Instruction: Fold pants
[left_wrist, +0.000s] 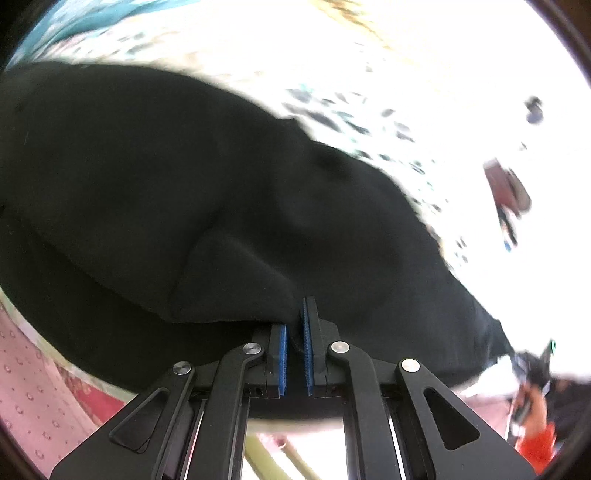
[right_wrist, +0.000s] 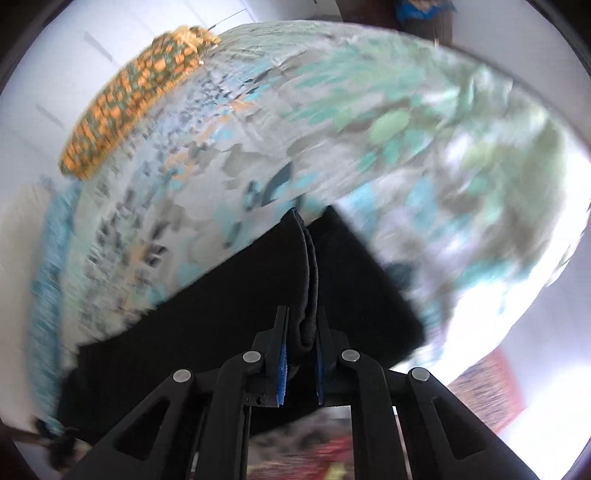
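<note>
— Black cloth filled both wrist views. Where were the pants (left_wrist: 166, 177) against the left gripper (left_wrist: 295, 332)?

— They spread away from it toward ten and eleven o'clock, a broad dark mass over the patterned bedcover (left_wrist: 369, 92), with a fold ridge running out from the jaws. The long run of the cloth went from nine o'clock across to four o'clock in that view.

— And the grip itself?

— Clenched. The blue pads (left_wrist: 283, 354) stood nearly together, and a thin edge of the cloth sat pinched between them.

— The right gripper (right_wrist: 301, 332)?

— Also clamped on the pants (right_wrist: 184, 332): a bunched hem stood up between its jaws and ran on toward twelve o'clock. Cloth hung to either side, toward eight and toward two.

— Which end was which?

— I could not tell waist from cuffs; the views were blurred. An orange pillow (right_wrist: 129, 96) lay far off at ten o'clock on the bedcover (right_wrist: 369, 110).

— So what did the coming move turn on?

— By my judgement, each hand held an edge, both tilted steeply down at the bed, so the cloth could be laid down along its long run, with the held edges kept level with each other.
</note>
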